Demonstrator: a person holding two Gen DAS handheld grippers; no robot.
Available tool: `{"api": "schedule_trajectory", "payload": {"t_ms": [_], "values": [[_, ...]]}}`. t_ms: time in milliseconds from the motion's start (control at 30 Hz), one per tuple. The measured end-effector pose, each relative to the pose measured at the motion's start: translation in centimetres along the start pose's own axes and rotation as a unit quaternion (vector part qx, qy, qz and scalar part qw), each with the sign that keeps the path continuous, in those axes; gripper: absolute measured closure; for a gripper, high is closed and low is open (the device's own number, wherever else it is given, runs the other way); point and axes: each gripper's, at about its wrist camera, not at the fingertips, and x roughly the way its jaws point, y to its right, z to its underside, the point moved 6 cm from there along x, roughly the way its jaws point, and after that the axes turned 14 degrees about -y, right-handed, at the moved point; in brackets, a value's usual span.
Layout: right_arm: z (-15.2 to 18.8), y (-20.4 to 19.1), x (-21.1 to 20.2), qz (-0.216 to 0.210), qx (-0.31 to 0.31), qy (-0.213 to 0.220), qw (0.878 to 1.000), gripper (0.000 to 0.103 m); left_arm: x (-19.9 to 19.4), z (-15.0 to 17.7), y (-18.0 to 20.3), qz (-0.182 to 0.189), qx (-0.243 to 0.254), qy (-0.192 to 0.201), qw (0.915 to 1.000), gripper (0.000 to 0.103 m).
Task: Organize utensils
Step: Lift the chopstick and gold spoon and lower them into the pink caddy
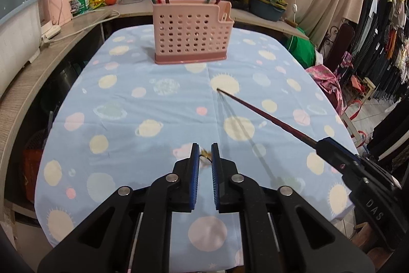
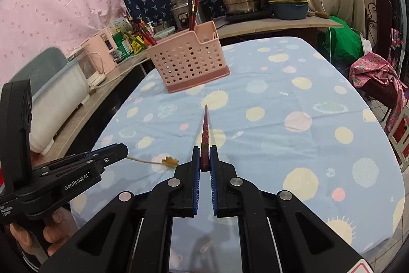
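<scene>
Our right hand-held gripper [image 2: 205, 157] clenches a chopstick [image 2: 205, 134] whose long axis points far toward the pink holder [image 2: 188, 60] straight ahead on the surface [image 2: 294, 94], while our left hand-held gripper [image 1: 205, 154] pinches a small gold-ended pick [image 2: 163, 161] farther back.

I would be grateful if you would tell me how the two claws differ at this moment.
The right claw grips a dark red chopstick aimed toward the pink holder. The left claw pinches a slim pale utensil with a gold leaf-shaped end. Both hover over the tablecloth, shut.
</scene>
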Motion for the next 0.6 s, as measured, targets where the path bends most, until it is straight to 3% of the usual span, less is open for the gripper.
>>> {"api": "schedule_trajectory", "payload": {"t_ms": [33, 600], "values": [[-0.6, 0.0, -0.3, -0.003, 0.002, 0.007, 1.000, 0.096, -0.2, -0.4, -0.1, 0.001, -0.001, 0.004, 1.0000, 0.103], [-9.2, -0.6, -4.3, -0.025, -0.002, 0.089, 0.996, 0.096, -3.9, -6.8, -2.9, -0.004, -0.016, 0.051, 0.9985, 0.102]]}}
